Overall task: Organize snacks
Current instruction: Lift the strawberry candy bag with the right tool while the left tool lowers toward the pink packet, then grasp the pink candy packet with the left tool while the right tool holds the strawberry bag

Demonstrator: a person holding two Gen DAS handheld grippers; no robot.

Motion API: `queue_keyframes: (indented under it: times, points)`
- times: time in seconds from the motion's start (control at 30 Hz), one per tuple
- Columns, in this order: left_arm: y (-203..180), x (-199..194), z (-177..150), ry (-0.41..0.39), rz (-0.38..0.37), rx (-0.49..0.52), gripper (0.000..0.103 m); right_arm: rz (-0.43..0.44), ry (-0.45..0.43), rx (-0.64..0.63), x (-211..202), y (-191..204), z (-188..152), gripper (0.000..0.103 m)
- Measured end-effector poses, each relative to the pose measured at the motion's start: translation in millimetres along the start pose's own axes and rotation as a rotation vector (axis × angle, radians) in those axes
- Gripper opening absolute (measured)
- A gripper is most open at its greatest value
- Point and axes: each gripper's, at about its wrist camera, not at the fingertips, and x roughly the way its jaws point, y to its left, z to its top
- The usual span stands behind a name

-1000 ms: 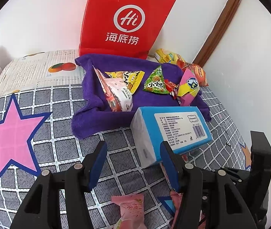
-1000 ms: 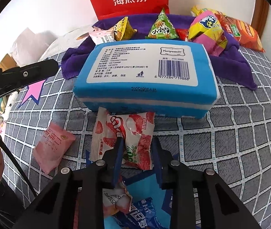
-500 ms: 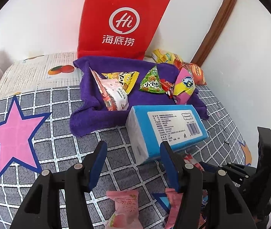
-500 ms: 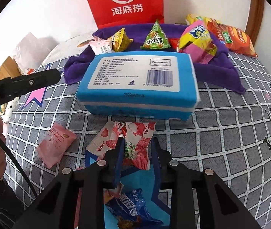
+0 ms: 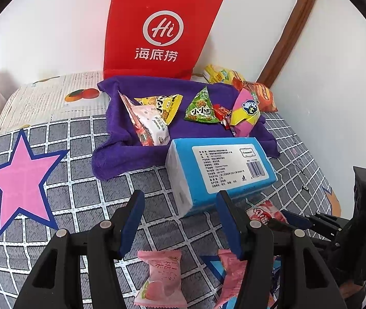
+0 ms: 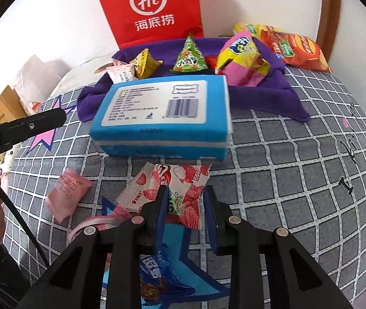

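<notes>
A purple cloth (image 5: 131, 154) (image 6: 265, 97) at the back holds several snack packets. A blue tissue pack (image 5: 221, 172) (image 6: 162, 118) lies in front of it. My right gripper (image 6: 184, 198) is shut on a red strawberry candy packet (image 6: 172, 188), also seen in the left wrist view (image 5: 265, 213). My left gripper (image 5: 180, 221) is open and empty above the checked sheet, with a pink peach candy packet (image 5: 161, 278) (image 6: 67, 195) below it. A second pink packet (image 5: 230, 275) lies by its right finger.
A red paper bag (image 5: 157, 31) (image 6: 152, 7) stands against the wall behind the cloth. An orange chip bag (image 6: 296, 49) lies at the back right. A dark blue packet (image 6: 157, 275) lies under my right gripper. The bed edge and wall are at the right.
Both grippers have drawn back from the tissue pack. The right gripper has pulled the strawberry packet out from under the pack's front edge. The left gripper stays open.
</notes>
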Motion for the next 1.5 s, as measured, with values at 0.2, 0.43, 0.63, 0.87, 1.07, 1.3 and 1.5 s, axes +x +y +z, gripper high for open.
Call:
queue_keyframes:
  times: [0.2, 0.43, 0.63, 0.87, 1.07, 1.3, 1.5]
  points:
    - [-2.3, 0.2, -1.3, 0.005, 0.010, 0.001, 0.055, -0.013, 0.004, 0.023, 0.9, -9.3, -1.6, 0.028]
    - [2.3, 1.1, -2.4, 0.006, 0.025, -0.013, 0.055, -0.043, 0.017, 0.024, 6.6, -15.8, -4.1, 0.028]
    - [9.6, 3.2, -3.2, 0.016, 0.045, -0.035, 0.055, -0.051, 0.024, 0.031, 10.4, -24.8, -6.7, 0.028]
    - [8.8, 0.5, -7.1, 0.026, 0.073, -0.021, 0.055, -0.019, 0.058, 0.022, 18.9, -27.3, -8.7, 0.034]
    - [14.5, 2.2, -20.5, 0.062, 0.096, -0.036, 0.055, 0.035, 0.081, 0.047, 33.9, -31.6, -6.7, 0.057]
    - [14.7, 8.0, -41.5, 0.111, 0.137, -0.026, 0.055, 0.013, 0.036, 0.010, 44.3, -19.3, -1.9, 0.068]
    - [10.1, 17.3, -57.8, 0.148, 0.153, -0.011, 0.055, -0.006, 0.017, -0.048, 42.5, -14.4, -3.8, 0.030]
